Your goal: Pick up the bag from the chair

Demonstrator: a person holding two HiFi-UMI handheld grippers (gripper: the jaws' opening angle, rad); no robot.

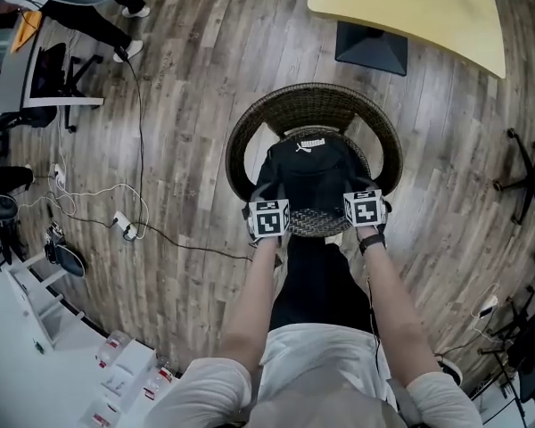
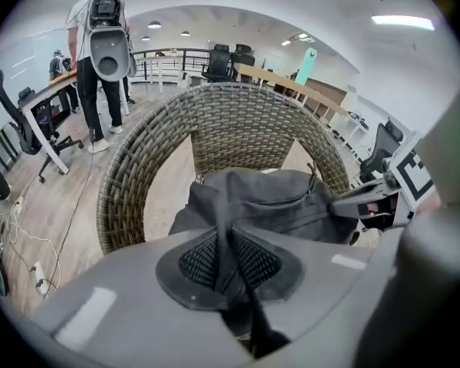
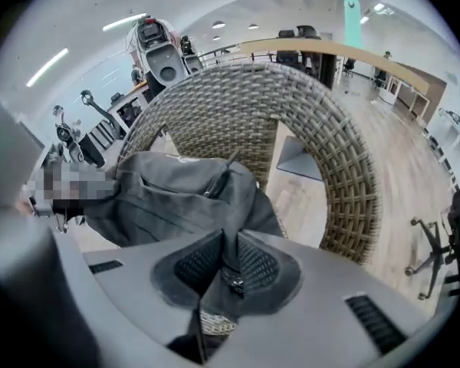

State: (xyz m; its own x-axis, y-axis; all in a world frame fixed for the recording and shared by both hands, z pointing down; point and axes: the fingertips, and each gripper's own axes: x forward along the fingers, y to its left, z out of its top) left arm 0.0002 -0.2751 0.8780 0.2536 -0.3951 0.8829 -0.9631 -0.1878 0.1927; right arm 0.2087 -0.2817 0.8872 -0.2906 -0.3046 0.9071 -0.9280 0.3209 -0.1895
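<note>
Gripping the bag [image 1: 314,172] at two places at once looks like the reason for this pose. It is soft and floppy, so a hold on each side should keep it from sagging or swinging as it comes up. The left tongs [image 1: 268,199] are closed on a dark fold or strap of the bag, which runs straight between their ribbed pads [image 2: 195,261] in the left gripper view. The right tongs [image 1: 363,194] are likewise pinched on bag cloth, with a small metal piece, perhaps a zip pull, caught between the pads; a bit of wicker shows in the gap below.

The bag sits on the round wicker chair [image 1: 312,101], whose seat is the worktop here. Its upper end lies toward the rear edge of the worktop, against the curved back, and its lower end reaches the front edge, where both tongs meet it. The left tongs hold it at the front-left of the worktop and the right tongs at the front-right, with the body of the bag stretching away from both. I cannot tell whether it is clear of the worktop. In my judgement the grasp is made and lifting is the step in hand; such thin pinches of cloth could slip under the bag's weight.
</note>
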